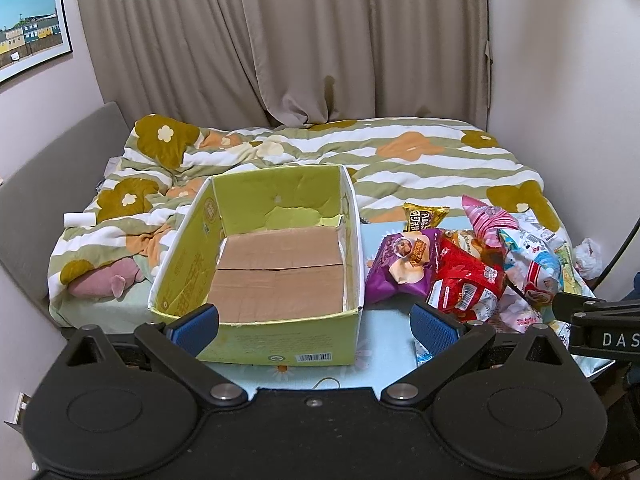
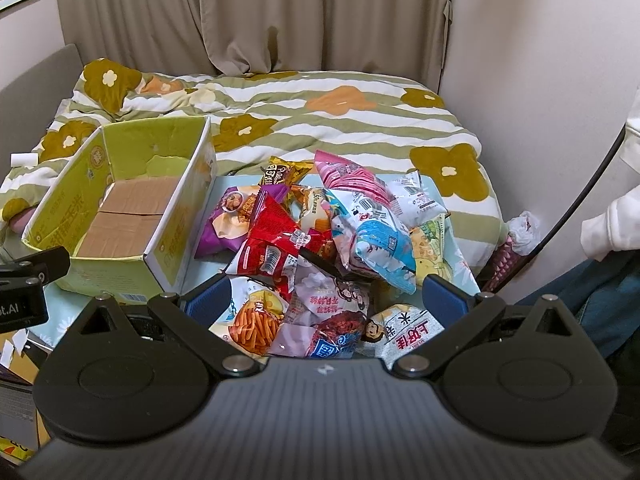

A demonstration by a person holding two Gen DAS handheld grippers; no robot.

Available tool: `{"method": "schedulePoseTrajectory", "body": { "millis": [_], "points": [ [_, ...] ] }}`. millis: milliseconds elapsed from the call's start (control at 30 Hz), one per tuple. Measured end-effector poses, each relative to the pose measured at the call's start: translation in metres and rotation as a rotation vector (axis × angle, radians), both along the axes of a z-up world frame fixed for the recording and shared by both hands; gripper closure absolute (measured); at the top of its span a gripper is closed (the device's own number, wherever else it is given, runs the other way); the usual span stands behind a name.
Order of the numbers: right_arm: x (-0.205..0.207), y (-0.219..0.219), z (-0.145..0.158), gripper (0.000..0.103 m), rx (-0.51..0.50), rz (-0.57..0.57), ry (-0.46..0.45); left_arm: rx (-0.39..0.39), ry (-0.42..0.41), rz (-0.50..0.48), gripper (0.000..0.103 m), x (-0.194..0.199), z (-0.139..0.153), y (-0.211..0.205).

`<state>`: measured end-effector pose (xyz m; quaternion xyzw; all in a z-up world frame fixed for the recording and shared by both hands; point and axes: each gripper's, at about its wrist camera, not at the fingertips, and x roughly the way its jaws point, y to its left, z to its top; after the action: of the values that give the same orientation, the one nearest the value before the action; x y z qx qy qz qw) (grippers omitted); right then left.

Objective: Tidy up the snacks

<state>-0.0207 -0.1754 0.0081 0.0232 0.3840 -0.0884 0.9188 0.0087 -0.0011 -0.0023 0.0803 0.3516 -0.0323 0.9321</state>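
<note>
Right gripper (image 2: 324, 300), jaws spread and empty, hangs directly over the snack-packet pile (image 2: 332, 240) at centre frame. Left gripper (image 1: 314, 324), likewise spread, faces the empty green cardboard box (image 1: 280, 344). Box lies upper left of pile, long axis receding.

Framed picture (image 1: 30, 28) was cut off at upper left. Snack pile (image 2: 320, 248) overlapped itself, lower packets mostly hidden. Right gripper's body (image 2: 320, 412) covered the nearest packets. Box barcode (image 1: 315, 357) probably unreadable.

We found the open box (image 1: 276, 264) left of the snack pile (image 2: 328, 248), the bed (image 1: 400, 152) behind both.
</note>
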Motion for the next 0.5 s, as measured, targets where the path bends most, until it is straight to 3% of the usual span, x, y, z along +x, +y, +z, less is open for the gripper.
{"method": "schedulePoseTrajectory", "body": {
  "millis": [500],
  "points": [
    [-0.0007, 0.0014, -0.0004, 0.000, 0.000, -0.001, -0.001, -0.001, 0.000, 0.000, 0.000, 0.0002, 0.0005, 0.0020]
  ]
}}
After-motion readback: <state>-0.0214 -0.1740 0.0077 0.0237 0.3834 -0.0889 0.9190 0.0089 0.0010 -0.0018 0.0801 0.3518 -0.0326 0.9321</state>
